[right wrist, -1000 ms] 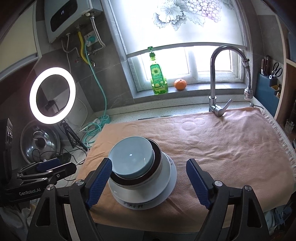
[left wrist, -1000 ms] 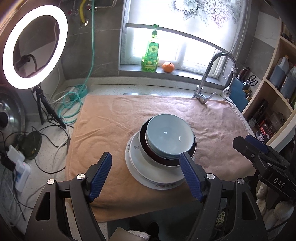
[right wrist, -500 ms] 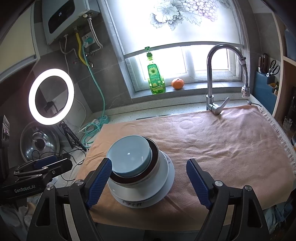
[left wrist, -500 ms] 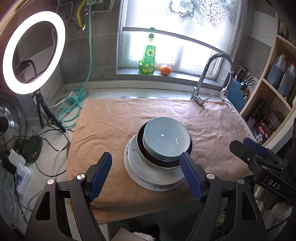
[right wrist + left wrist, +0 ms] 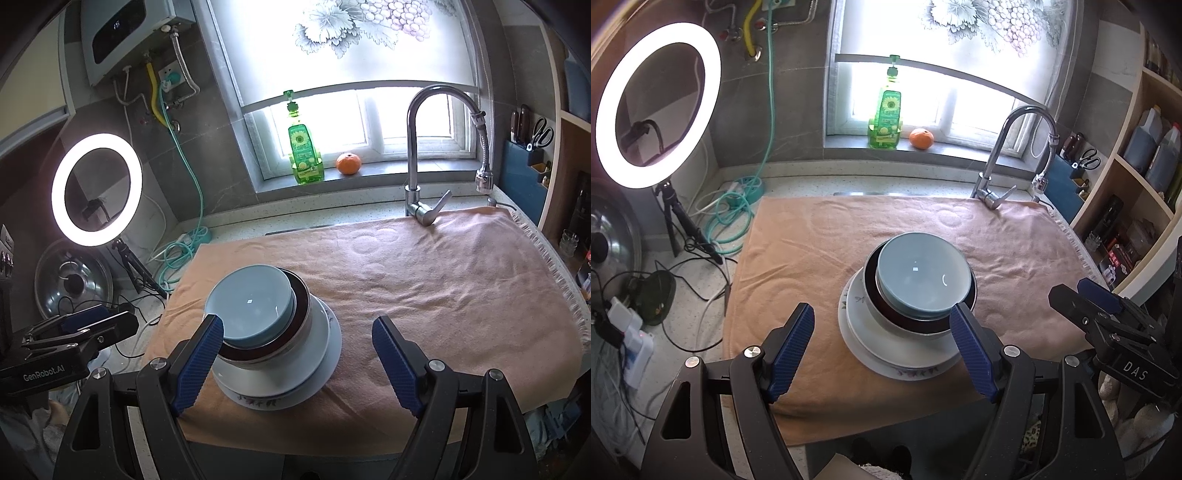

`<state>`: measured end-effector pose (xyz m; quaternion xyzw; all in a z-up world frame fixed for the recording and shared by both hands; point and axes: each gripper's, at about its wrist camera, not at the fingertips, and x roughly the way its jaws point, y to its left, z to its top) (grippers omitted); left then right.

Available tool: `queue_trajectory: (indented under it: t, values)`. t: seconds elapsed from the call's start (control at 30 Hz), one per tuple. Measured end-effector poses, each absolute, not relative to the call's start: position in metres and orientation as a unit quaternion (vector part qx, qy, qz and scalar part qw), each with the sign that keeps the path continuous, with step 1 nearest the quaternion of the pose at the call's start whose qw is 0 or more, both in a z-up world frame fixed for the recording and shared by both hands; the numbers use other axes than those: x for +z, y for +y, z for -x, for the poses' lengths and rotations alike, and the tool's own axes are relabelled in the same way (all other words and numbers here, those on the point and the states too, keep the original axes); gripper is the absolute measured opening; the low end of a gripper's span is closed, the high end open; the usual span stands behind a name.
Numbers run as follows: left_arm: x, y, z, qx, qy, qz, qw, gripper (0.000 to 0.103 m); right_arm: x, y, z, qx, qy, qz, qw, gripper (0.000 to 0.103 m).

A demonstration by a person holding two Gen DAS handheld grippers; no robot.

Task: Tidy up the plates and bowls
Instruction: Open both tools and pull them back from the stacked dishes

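One stack of dishes stands on the tan towel [image 5: 812, 258] [image 5: 443, 288]. On top is a light blue bowl [image 5: 921, 277] [image 5: 249, 304], nested in a white bowl with a dark red inside [image 5: 882, 308] [image 5: 288, 347], over a white plate [image 5: 864, 336] [image 5: 314, 369] and a flower-rimmed plate [image 5: 908, 373] [image 5: 258, 400]. My left gripper [image 5: 882, 350] hangs open above the towel's near edge, short of the stack, nothing between its blue pads. My right gripper [image 5: 297, 360] is open too, held near the stack's right front, empty. Each gripper shows at the edge of the other's view.
A tall faucet [image 5: 1008, 155] [image 5: 417, 147] rises at the towel's far edge. A green soap bottle [image 5: 304, 147] and an orange [image 5: 348, 163] sit on the sill. A ring light [image 5: 657, 103], cables and a pot lid [image 5: 72, 282] crowd the left; shelves [image 5: 1126, 206] stand right.
Both views have shifted slightly, so the stack sits a little lower and nearer in each. The dishes themselves have not moved and both grippers stay open.
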<state>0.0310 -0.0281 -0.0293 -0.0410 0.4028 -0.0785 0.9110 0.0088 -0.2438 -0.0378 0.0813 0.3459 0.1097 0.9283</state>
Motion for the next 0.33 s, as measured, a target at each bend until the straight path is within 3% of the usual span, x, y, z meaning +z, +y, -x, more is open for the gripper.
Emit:
queue_trajectory:
  t: [0.33]
  values:
    - [-0.0346,-0.0270,-0.0334,-0.083,0.398,0.031,0.913,0.076,-0.0393,-0.2426,-0.0102,0.102,0.348,-0.072,0.929,0.080]
